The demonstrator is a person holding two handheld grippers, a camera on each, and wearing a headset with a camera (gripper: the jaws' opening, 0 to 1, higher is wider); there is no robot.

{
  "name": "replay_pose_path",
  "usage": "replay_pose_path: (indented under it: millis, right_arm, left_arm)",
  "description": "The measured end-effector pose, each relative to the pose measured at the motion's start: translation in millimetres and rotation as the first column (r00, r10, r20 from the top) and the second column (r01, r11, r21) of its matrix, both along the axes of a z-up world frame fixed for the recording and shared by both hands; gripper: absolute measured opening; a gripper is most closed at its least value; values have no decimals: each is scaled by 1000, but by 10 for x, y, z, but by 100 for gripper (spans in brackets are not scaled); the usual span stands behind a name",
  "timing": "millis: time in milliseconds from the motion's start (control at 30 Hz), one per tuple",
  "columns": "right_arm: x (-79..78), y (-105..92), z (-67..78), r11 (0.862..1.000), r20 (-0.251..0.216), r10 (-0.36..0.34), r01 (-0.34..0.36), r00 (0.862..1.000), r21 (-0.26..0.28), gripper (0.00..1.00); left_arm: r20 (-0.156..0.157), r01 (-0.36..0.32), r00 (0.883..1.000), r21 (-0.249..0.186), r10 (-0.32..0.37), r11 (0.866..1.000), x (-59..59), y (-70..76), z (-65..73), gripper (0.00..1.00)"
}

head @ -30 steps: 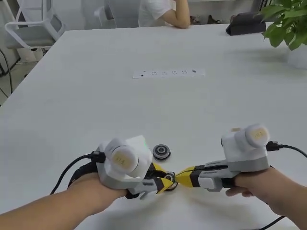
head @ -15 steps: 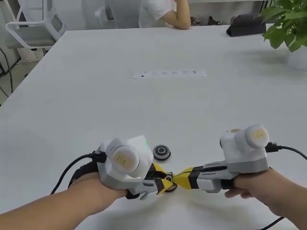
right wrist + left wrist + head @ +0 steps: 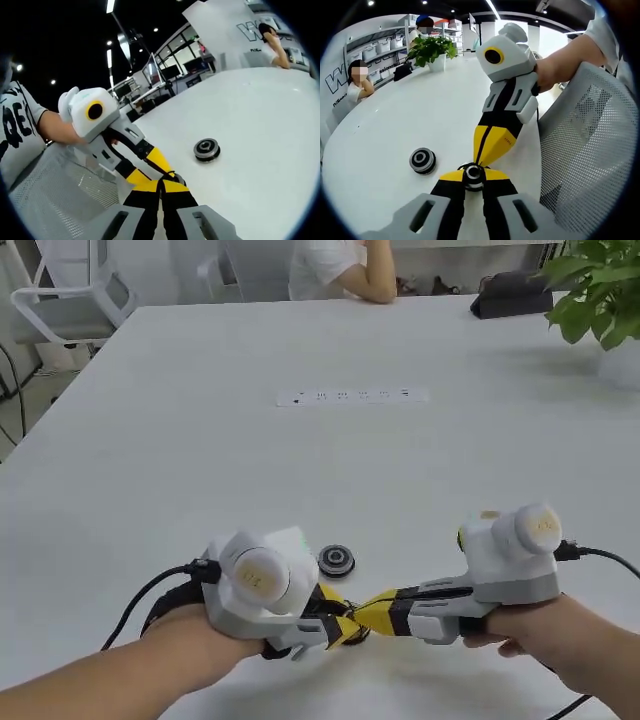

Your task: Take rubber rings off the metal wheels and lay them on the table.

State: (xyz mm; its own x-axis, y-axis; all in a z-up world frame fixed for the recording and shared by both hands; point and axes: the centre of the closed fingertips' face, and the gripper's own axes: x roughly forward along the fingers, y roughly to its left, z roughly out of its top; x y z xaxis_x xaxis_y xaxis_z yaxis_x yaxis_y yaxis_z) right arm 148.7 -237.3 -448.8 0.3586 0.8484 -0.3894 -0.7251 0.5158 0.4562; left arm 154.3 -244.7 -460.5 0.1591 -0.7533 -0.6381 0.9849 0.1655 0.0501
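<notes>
A white power strip [image 3: 352, 395] with a row of sockets is lying flat, well ahead in the head view. Beyond it, at the far side, a person in a white top [image 3: 335, 265] is sitting with one arm bent, and a black bag-like object [image 3: 512, 292] (its exact kind is hard to tell) is lying to that person's right. A leafy green plant [image 3: 595, 285] is spreading in the top right corner; in the left gripper view it is standing in a white pot [image 3: 437, 63]. A white office chair [image 3: 65, 295] is standing at the top left. A grey mesh chair back [image 3: 590, 150] is rising close on the right of the left gripper view, shelves with storage bins [image 3: 375, 50] are lining the far wall, and ceiling lights [image 3: 109, 58] are glowing in the right gripper view.
</notes>
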Motion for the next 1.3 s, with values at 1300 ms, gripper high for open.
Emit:
replay_pose_path:
  millis: [1300]
  right_arm:
    - [7, -45, 17, 1000, -5, -12, 12, 1000, 5, 0]
  left_arm:
    - [-51, 36, 998, -62, -39, 997, -120, 154, 300, 25]
